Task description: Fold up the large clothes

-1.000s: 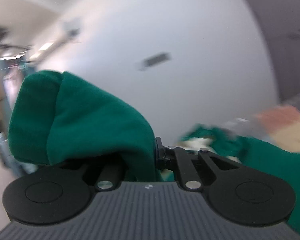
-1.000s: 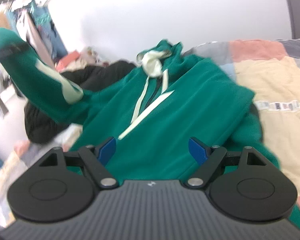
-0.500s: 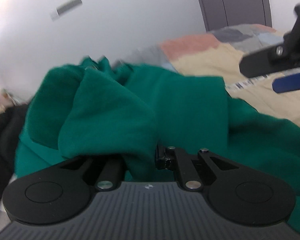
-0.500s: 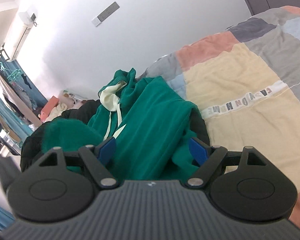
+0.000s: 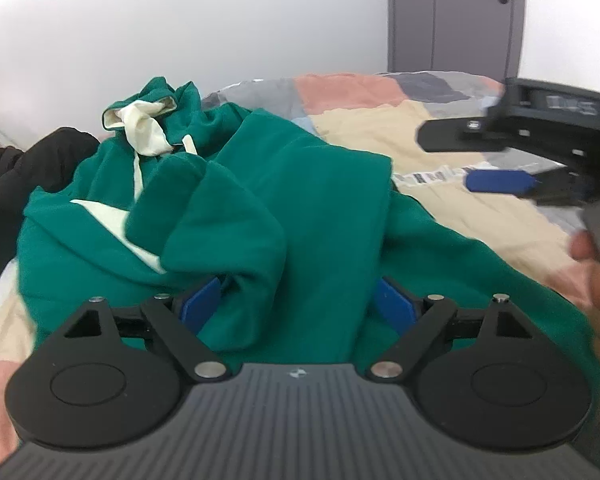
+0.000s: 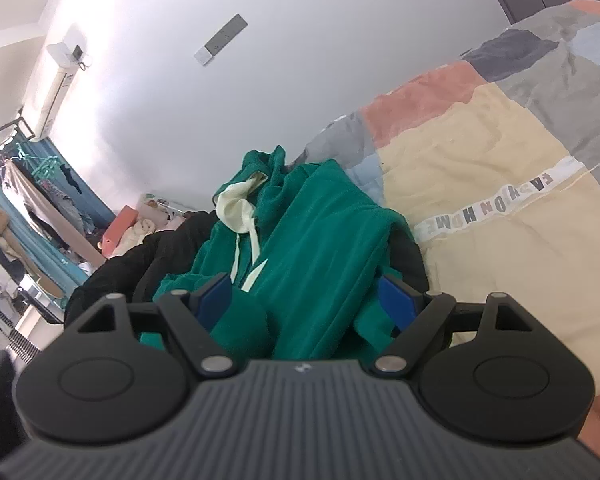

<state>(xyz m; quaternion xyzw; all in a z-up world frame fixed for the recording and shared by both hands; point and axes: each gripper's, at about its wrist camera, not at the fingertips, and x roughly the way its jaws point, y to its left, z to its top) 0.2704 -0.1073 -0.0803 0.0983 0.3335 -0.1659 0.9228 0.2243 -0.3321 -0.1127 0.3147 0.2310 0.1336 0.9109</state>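
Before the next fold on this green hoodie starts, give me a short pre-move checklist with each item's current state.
1. Left gripper released: ok. Its jaws have just been opening; green hoodie fabric lies between them, unpressed.
2. Right gripper free: ok, jaws wide, nothing clamped.
3. Sleeve laid across the hoodie's body: ok, though bunched rather than flat.
4. Hoodie lying flat on the patchwork quilt: not ok, it is rumpled and partly over a black garment.
5. Drawstrings out of the fold: cannot tell.
6. Grippers apart from each other: ok, the right one sits well off to the side in the left wrist view.
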